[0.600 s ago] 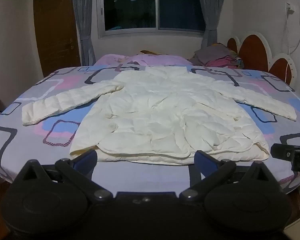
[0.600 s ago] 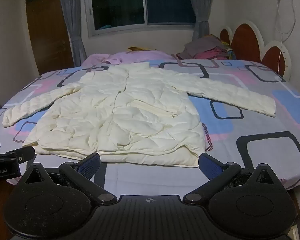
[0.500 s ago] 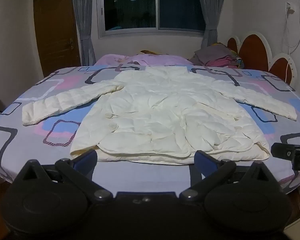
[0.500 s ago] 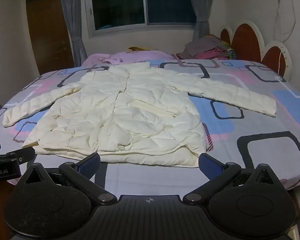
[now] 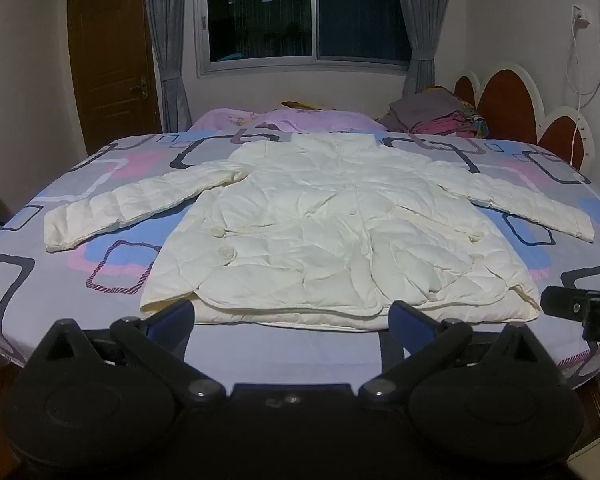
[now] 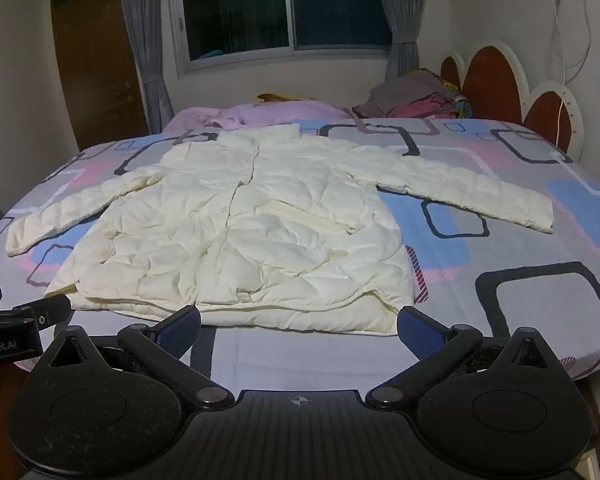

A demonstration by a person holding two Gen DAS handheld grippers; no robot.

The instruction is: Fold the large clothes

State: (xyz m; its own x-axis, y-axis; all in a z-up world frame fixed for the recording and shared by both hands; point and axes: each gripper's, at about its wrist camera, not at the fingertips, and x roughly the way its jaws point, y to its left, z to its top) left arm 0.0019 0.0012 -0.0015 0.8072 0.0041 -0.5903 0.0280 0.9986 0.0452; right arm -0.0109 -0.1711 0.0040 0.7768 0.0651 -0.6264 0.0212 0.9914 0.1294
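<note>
Two hand-held grippers, left (image 5: 292,316) and right (image 6: 299,322), spread wide, level before the jacket (image 5: 340,232) hem.

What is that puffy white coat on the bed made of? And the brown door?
The cream quilted coat looks like thin, slightly shiny fabric over soft filling, likely down or polyester: stitched seams make puffy pockets. The dark brown panelled door looks like varnished wood, with a faint sheen and a metal handle, though it may be veneer.

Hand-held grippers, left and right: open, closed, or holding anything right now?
Left hand-held gripper: open, holding nothing, short of the jacket.
Right hand-held gripper: open, holding nothing.
</note>
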